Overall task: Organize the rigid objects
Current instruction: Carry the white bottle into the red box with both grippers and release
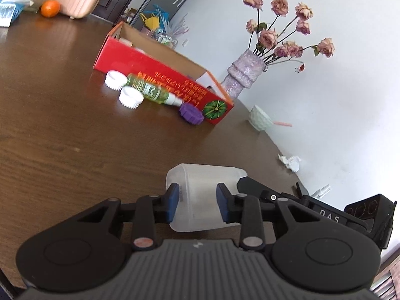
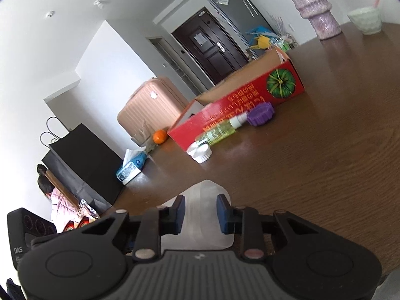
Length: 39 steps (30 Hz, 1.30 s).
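Both grippers hold one frosted translucent plastic container [image 1: 200, 190], also in the right wrist view [image 2: 205, 205], just above the brown table. My left gripper [image 1: 197, 200] is shut on one end; my right gripper [image 2: 201, 211] is shut on the other. The right gripper's black body [image 1: 325, 215] shows beside the container. Ahead lies an open red cardboard box [image 1: 160, 80] [image 2: 240, 107]. Against its front lie two white ribbed caps [image 1: 130, 97] [image 2: 200, 152], a green spray bottle [image 1: 152, 91] [image 2: 220, 131] and a purple ribbed cap [image 1: 191, 115] [image 2: 260, 113].
A purple vase with dried roses [image 1: 242, 75] [image 2: 317, 7] and a pale green cup [image 1: 260, 120] [image 2: 366, 21] stand beyond the box. An orange [image 1: 50, 7] [image 2: 160, 136], tissue box [image 2: 131, 168], pink suitcase [image 2: 150, 107], black bag [image 2: 82, 160] and crumpled tissue [image 1: 291, 162] are around.
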### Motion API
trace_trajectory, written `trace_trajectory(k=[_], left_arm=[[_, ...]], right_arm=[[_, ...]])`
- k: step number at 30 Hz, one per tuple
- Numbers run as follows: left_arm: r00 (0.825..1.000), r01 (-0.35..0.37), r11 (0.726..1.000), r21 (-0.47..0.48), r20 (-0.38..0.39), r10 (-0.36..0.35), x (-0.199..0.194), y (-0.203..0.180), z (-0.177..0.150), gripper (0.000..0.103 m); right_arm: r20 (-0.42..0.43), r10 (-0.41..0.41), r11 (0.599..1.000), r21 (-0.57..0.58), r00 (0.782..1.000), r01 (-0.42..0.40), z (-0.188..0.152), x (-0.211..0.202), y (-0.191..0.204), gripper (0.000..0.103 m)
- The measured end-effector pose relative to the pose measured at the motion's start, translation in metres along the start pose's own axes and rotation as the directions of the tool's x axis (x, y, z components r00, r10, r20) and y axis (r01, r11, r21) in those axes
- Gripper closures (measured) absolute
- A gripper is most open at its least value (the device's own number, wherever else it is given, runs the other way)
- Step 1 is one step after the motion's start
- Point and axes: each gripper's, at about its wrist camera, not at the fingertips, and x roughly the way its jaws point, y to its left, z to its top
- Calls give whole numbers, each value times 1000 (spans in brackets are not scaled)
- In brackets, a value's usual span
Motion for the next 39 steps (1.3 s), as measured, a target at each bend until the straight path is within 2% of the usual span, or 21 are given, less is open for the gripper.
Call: trace_trajectory(k=[4,9,12,16,21,24,27,30,31,33,35,37,39], left_arm=[[999,9,999,40,38,-11,4,-13,22,70],[995,28,995,95,96,-37,30,-25,71,70],[994,17,995,94,108,-27,57,-24,107,70],[993,-22,988,155,115,4,96,-25,160,70],[998,-14,994,109,57,8,166,1,234,69],[1000,-15,999,38,-26,16,217,34,277,68],[994,-64,998,-5,-92,63,264,65,307,68],[983,-130,991,22,-124,132,303,82,320,63],[976,-159,987,28,-145,161,315,86,322,64],[969,-201,979,46,-138,205,328,90,323,65],[975,-186,982,35,-119,189,327,93,324,64],[977,-181,983,45,-103,184,323,93,325,54],[974,-201,977,75,-89,207,316,88,323,44]], right_arm=[[44,7,999,-35,999,-6,17,-3,7,78],[109,15,996,-86,994,-6,64,9,14,78],[128,-5,995,-103,992,18,99,32,11,78],[117,-49,991,-114,992,62,147,75,10,79],[98,-106,987,-107,990,116,208,140,-3,79],[66,-140,986,-81,988,145,249,191,-19,79],[-1,-190,979,-78,982,190,281,249,-38,79],[-92,-250,967,-76,964,243,296,305,-56,82],[-107,-283,958,-85,953,275,297,320,-60,84],[-147,-344,937,-122,927,328,295,347,-64,83],[-162,-359,931,-131,919,340,293,360,-68,82],[-158,-355,934,-105,922,341,297,359,-69,82],[-126,-389,918,-140,913,371,300,355,-66,79]])
